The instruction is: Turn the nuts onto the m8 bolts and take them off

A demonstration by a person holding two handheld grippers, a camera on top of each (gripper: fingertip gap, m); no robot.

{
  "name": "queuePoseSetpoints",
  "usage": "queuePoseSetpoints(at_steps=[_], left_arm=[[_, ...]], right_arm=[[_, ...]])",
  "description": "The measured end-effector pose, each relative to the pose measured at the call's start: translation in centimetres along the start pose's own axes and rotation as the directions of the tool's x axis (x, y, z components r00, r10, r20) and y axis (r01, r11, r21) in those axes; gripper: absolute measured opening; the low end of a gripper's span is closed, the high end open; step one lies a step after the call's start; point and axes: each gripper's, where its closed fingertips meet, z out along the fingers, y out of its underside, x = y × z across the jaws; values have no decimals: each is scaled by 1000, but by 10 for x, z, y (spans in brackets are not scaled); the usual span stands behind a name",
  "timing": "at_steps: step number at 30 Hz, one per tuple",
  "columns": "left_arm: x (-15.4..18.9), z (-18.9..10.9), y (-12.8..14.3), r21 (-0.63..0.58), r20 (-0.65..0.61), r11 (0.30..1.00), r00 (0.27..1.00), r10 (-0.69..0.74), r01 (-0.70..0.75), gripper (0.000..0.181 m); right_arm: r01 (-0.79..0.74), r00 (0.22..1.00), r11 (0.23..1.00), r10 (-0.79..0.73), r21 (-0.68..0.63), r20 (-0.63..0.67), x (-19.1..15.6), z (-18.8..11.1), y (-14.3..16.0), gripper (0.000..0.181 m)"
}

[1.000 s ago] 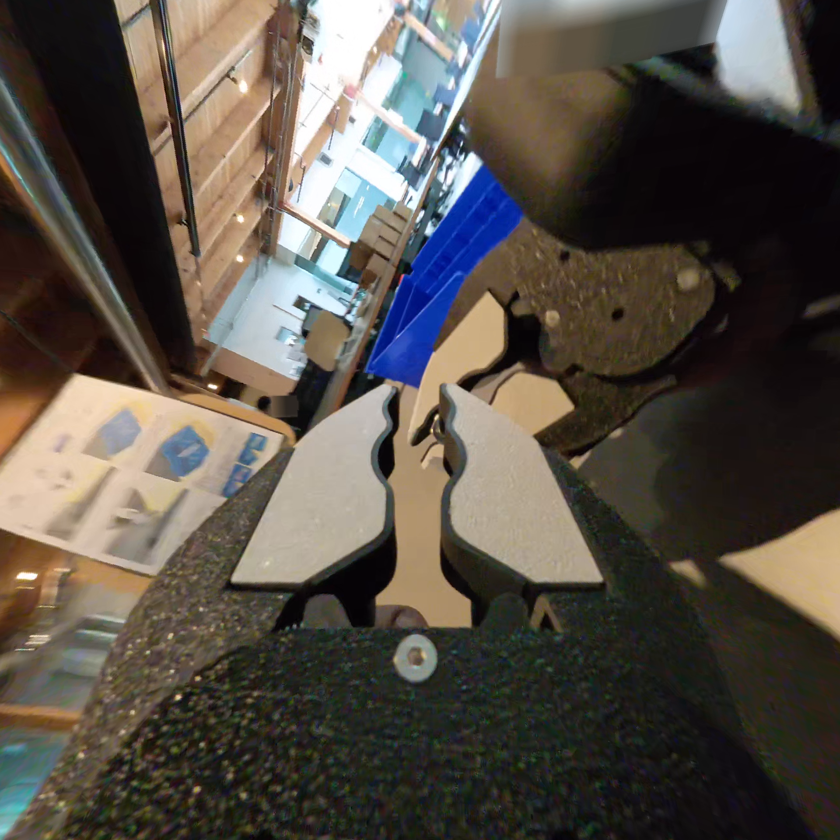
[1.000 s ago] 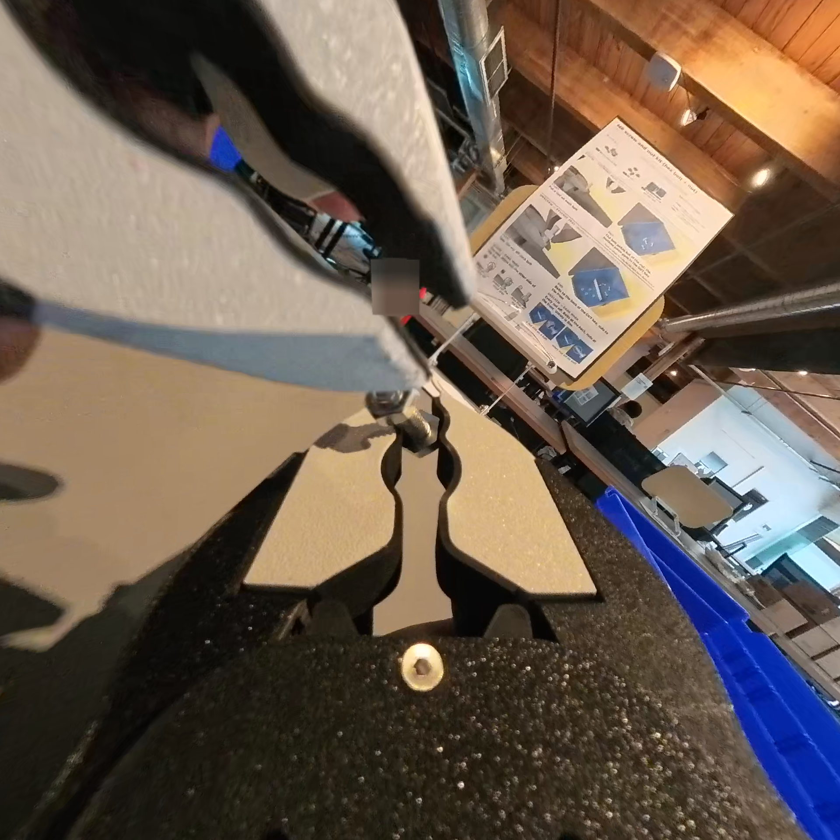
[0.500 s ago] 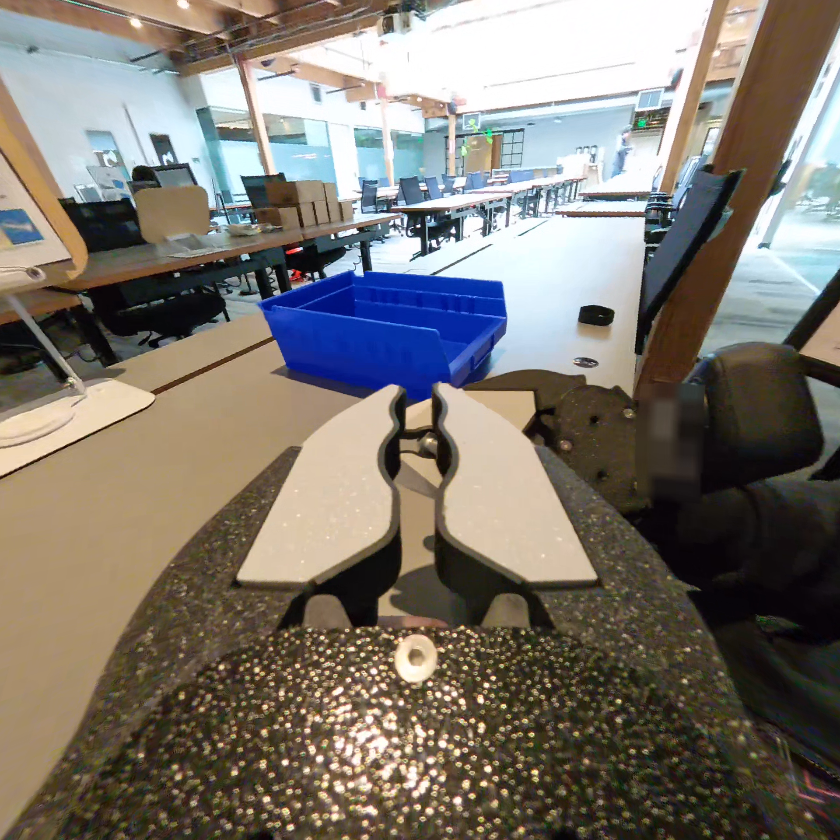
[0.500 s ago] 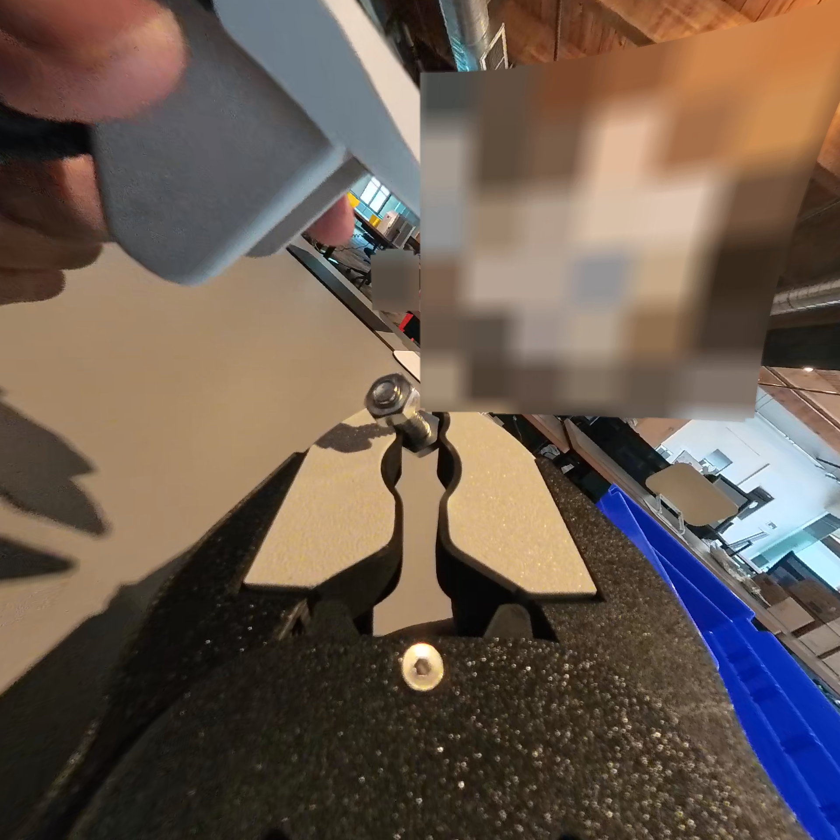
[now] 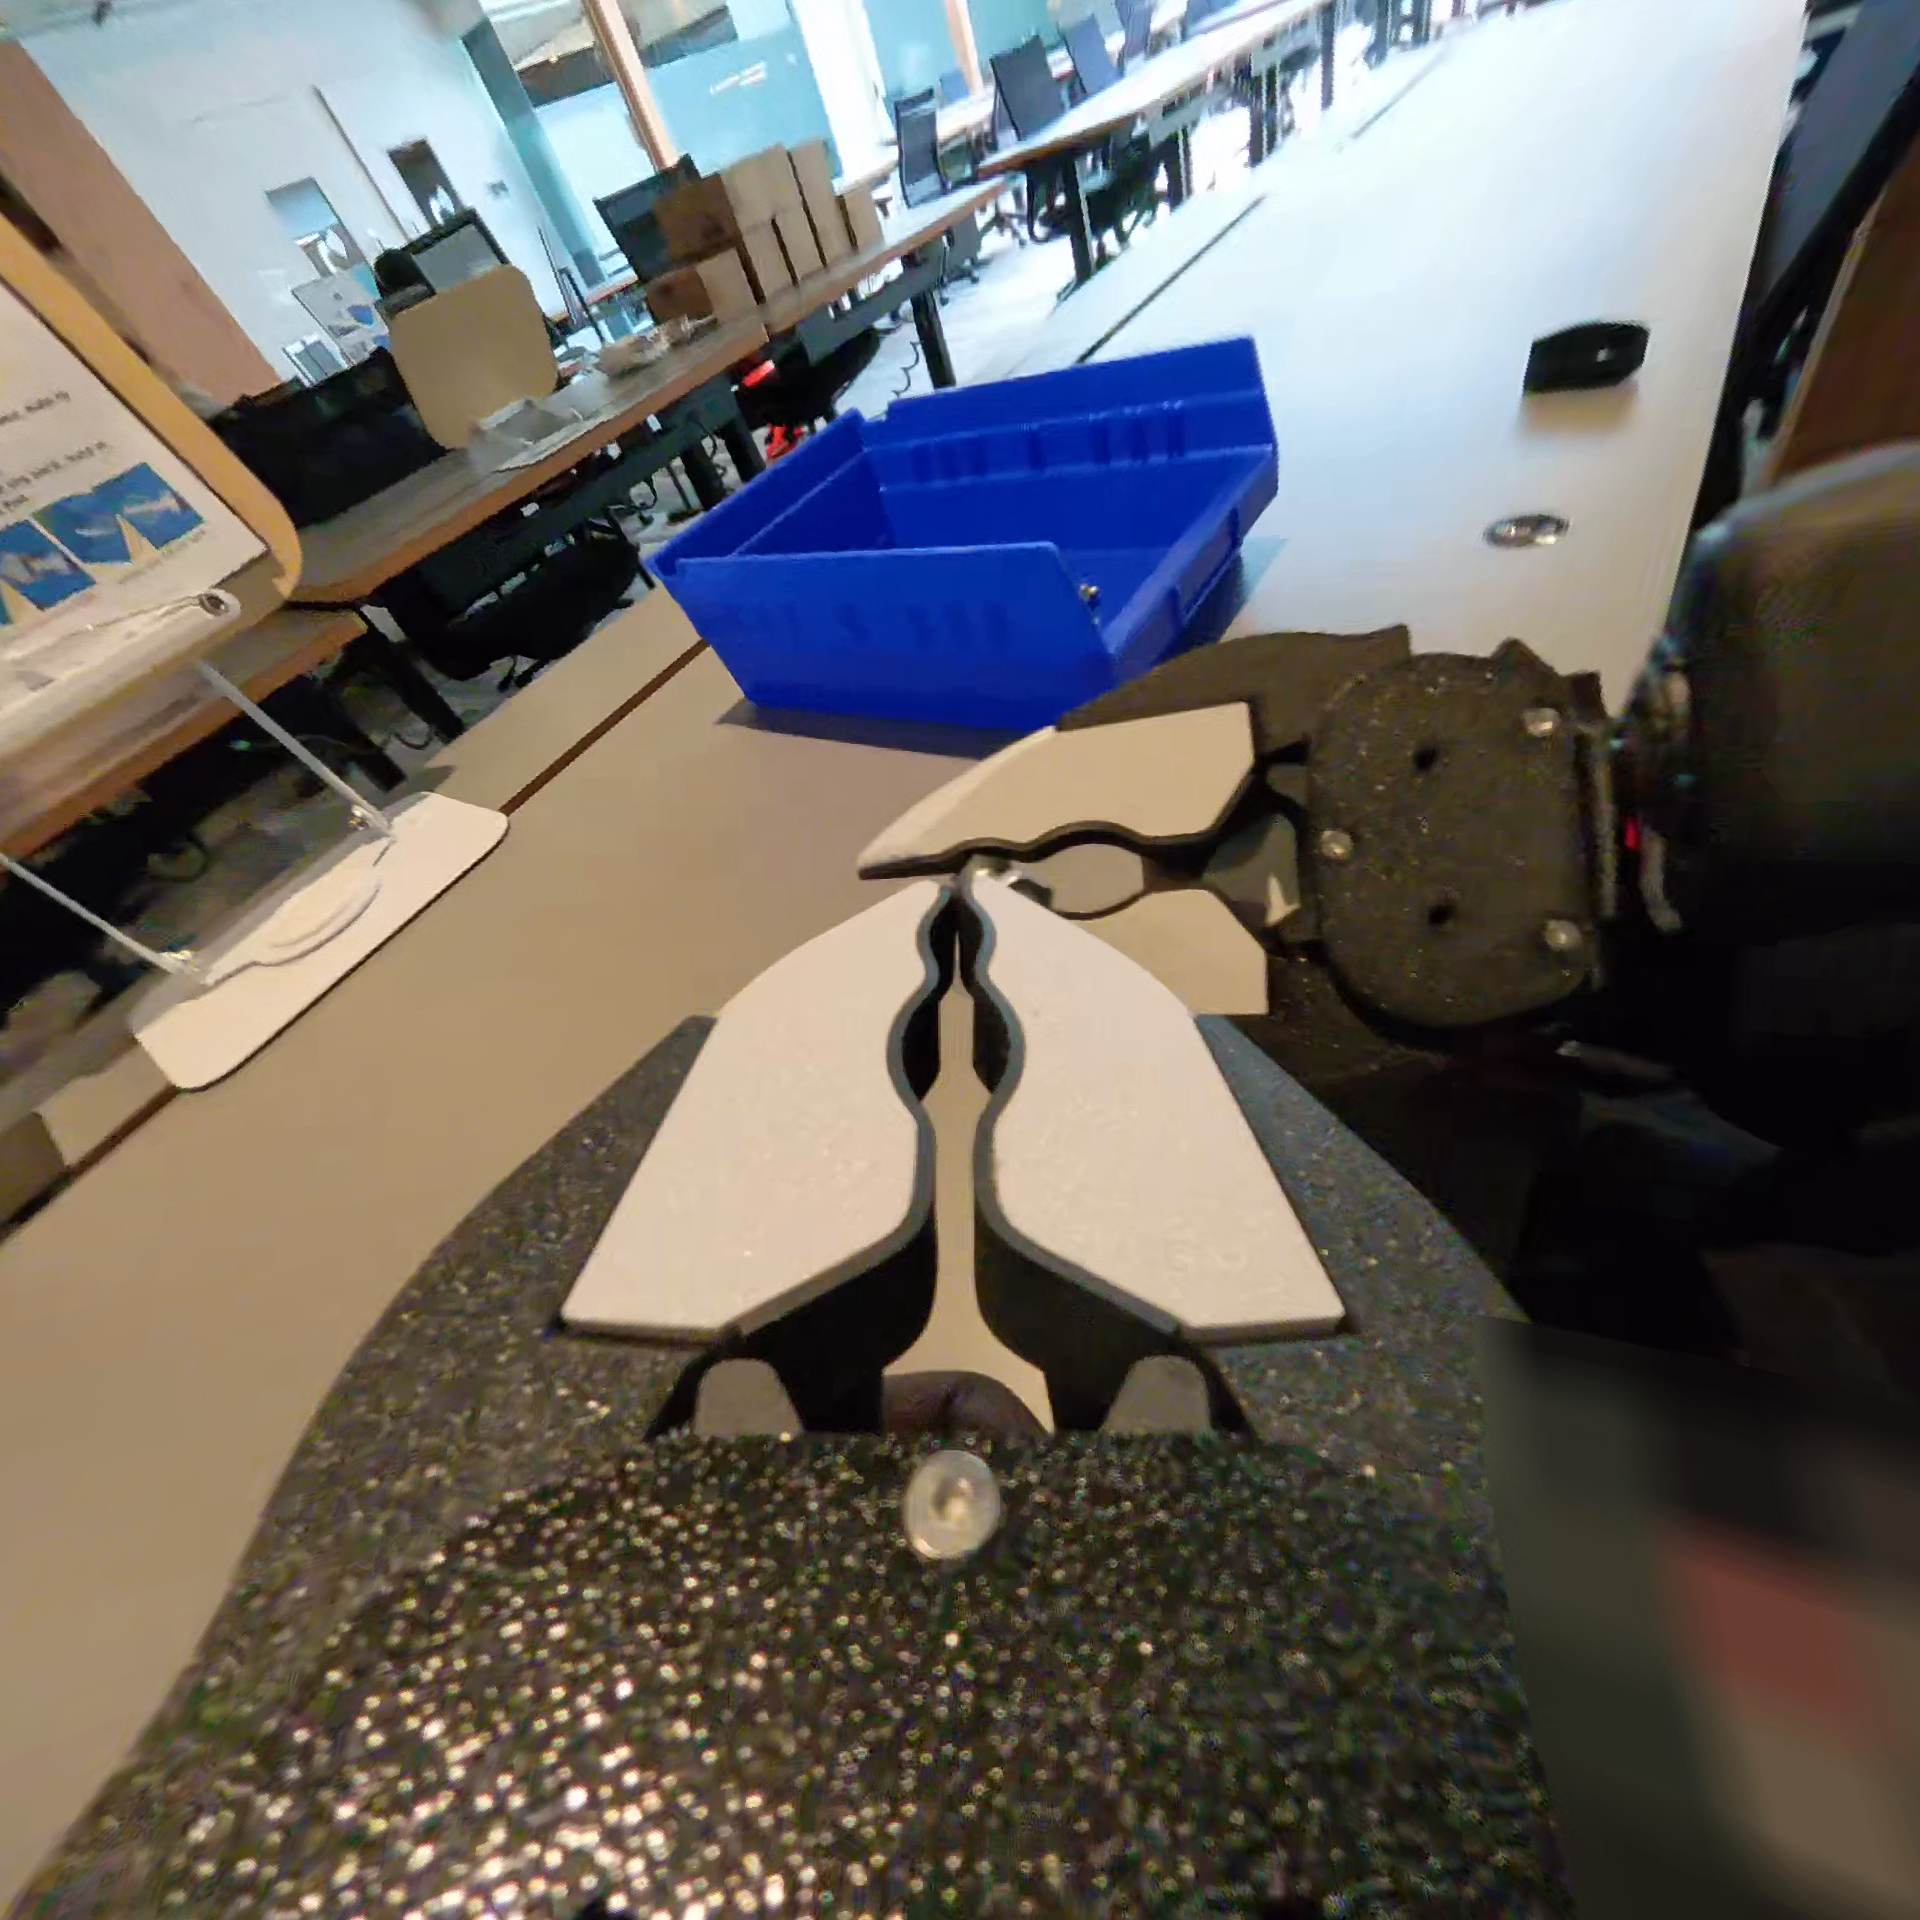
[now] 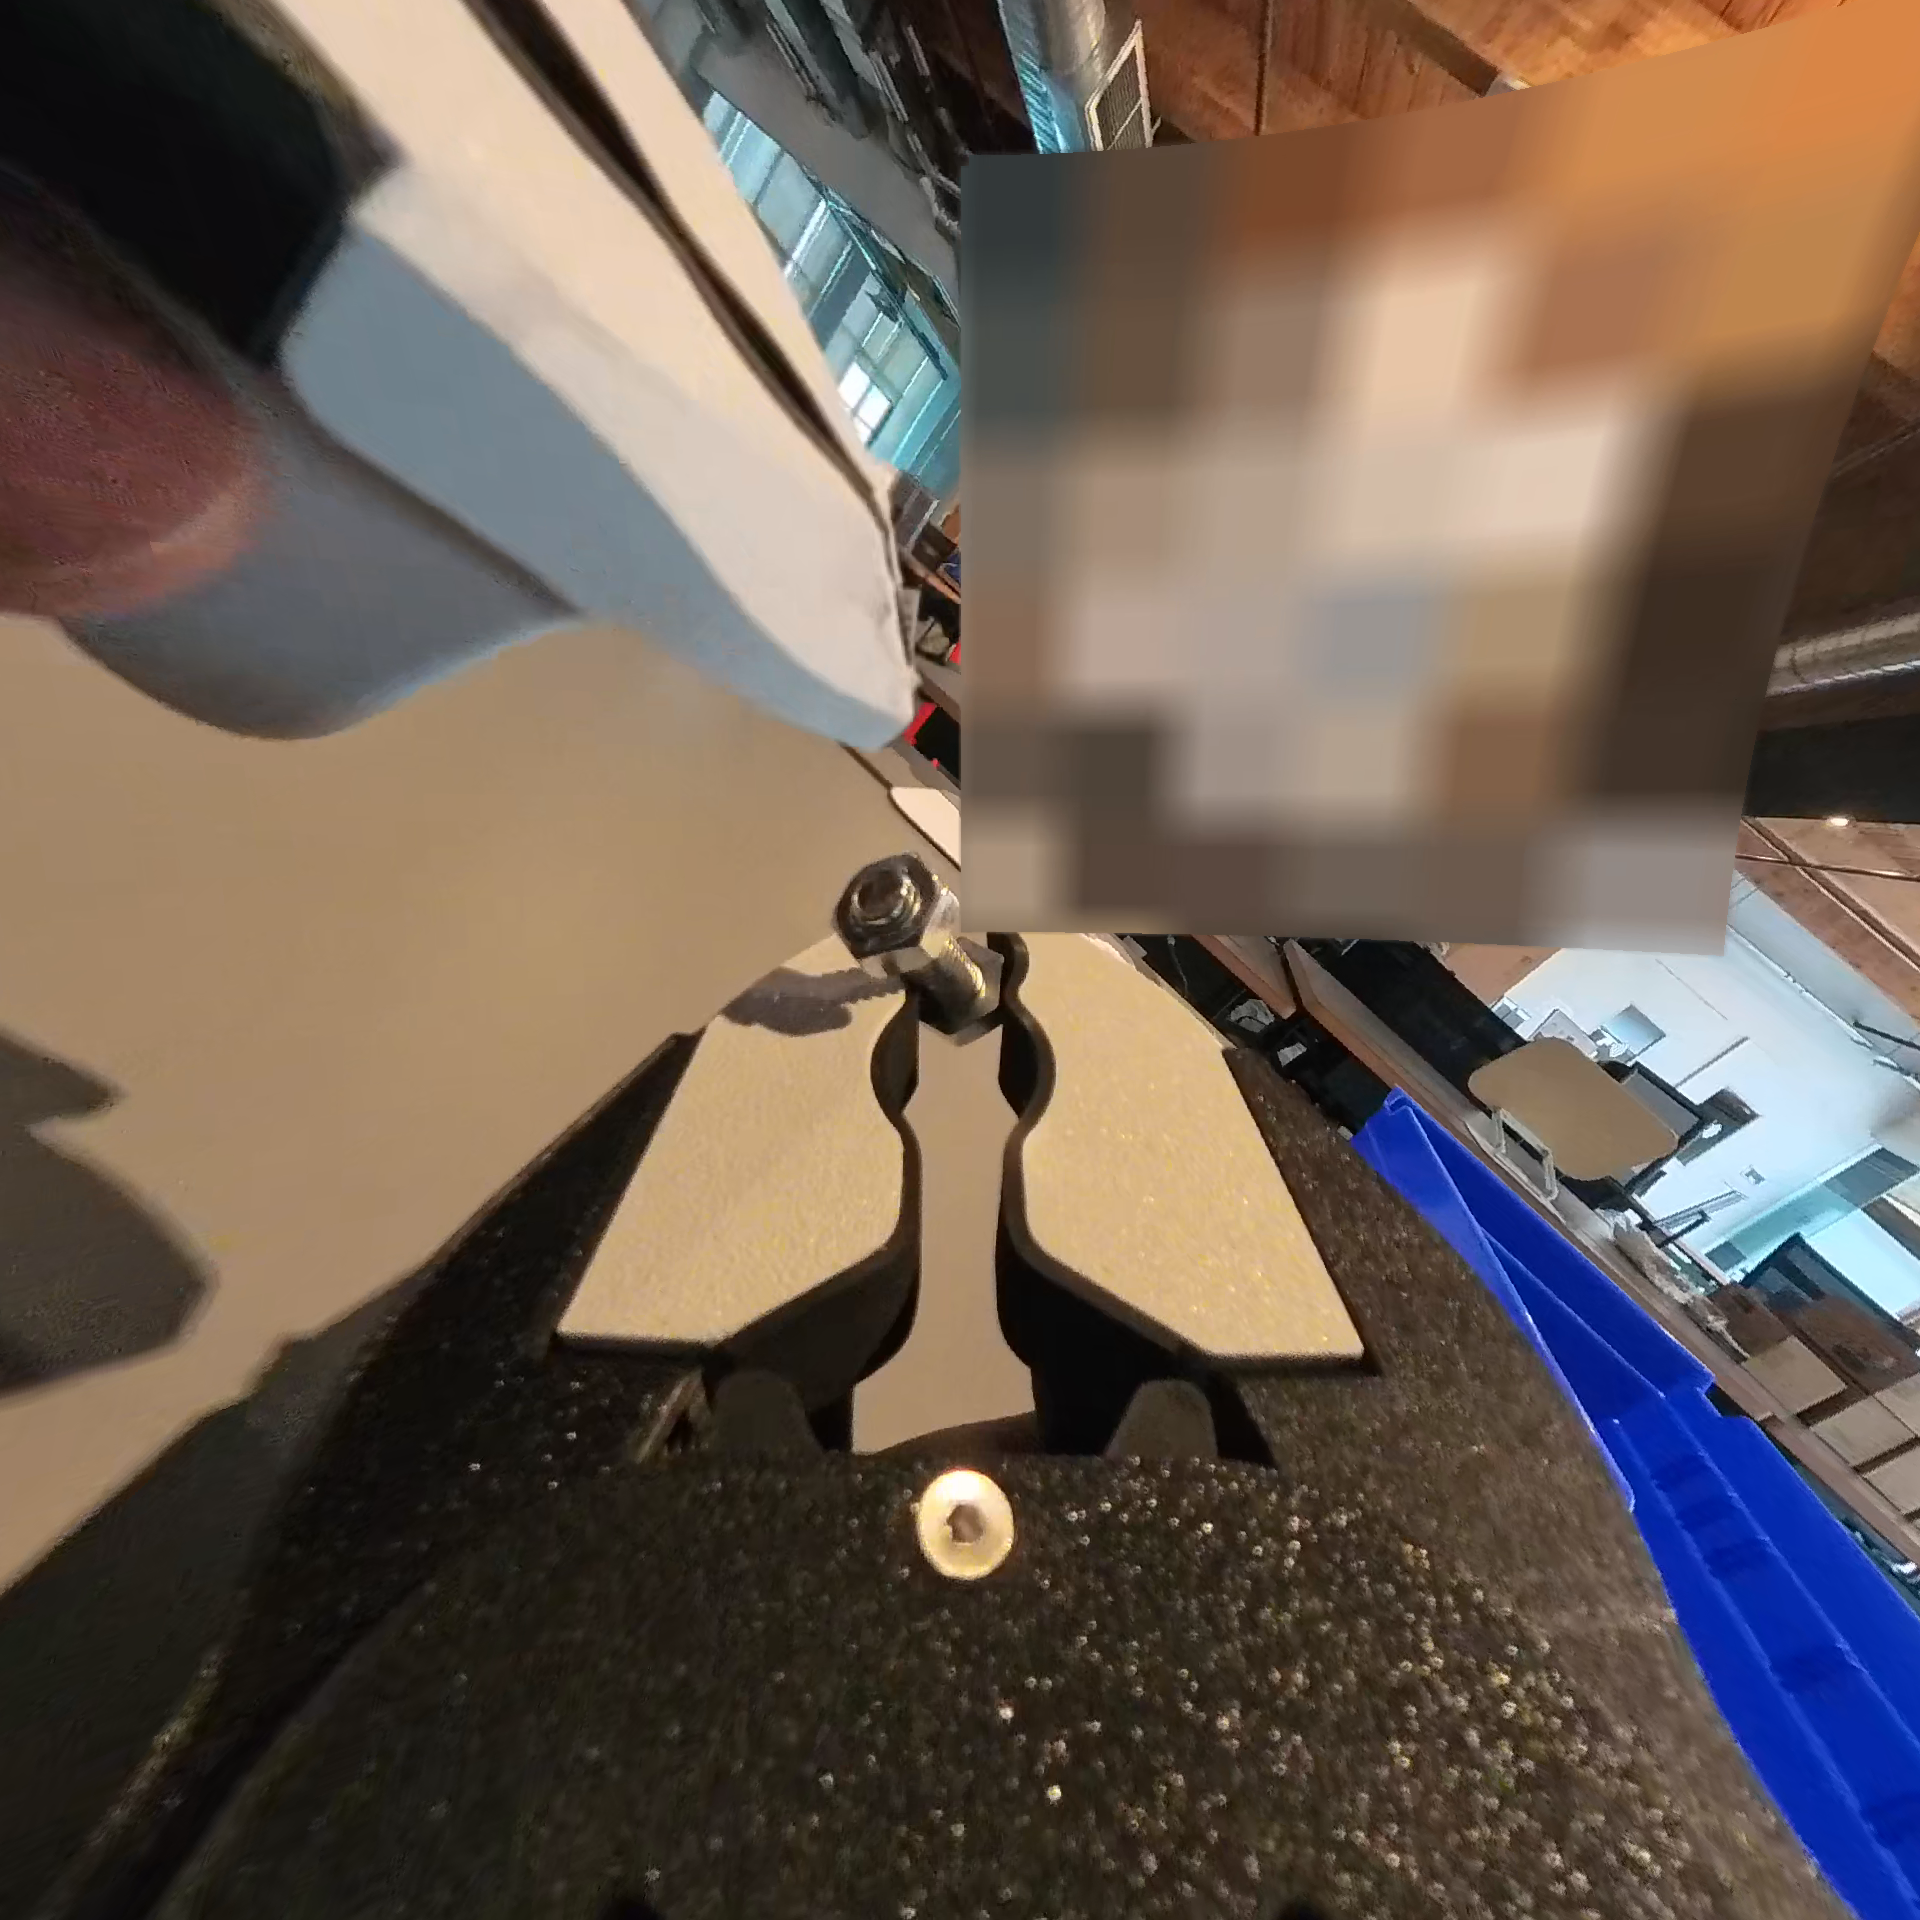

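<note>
**Right wrist view: bolt pinched at the fingertips, nut on its far end**

Right wrist view, notes. Right gripper [image 6: 961,987] has its two fingers drawn in on a small steel bolt [image 6: 951,982], pinched at the very tips. Bolt lies tilted, pointing up and left, away from the fingertips. A hex nut [image 6: 891,906] sits threaded on the bolt's far end, clear of the fingers. Bolt and nut cast a shadow on the tan table [image 6: 416,935] just left of the bolt. Left gripper [image 6: 582,436] crosses the upper left, above the bolt and not touching the nut; its grey fingertip ends just above and to the right of the nut. A blurred fingertip of the person's hand [image 6: 94,488] presses on its body, far left of the bolt. Blue bin [image 6: 1714,1507] runs along the right edge, well to the right of the bolt.

Left wrist view. Left gripper [image 5: 956,904] shows its fingers pressed together at the tips, nothing seen between them. Right gripper [image 5: 1049,842] reaches in from the right, its fingertips directly beyond the left gripper's tips; only a glint of the bolt [image 5: 992,865] shows there, and the nut cannot be made out. Blue bin [image 5: 935,623] stands on the table beyond the bolt, open top toward the camera. A sign stand [image 5: 312,914] with white base sits well left of the bolt.
</note>
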Motion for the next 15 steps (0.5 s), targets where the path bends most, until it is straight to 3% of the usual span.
queuePoseSetpoints(at_steps=[5,15], left_arm=[[4,4,2,-38,75,994,992,105,-102,0],[10,15,7,-41,100,991,986,131,-128,13]], right_arm=[[3,1000,1000,-3,-1,-1,0,0,0,10],[-5,1000,1000,5,-8,3,0,1,1,10]])
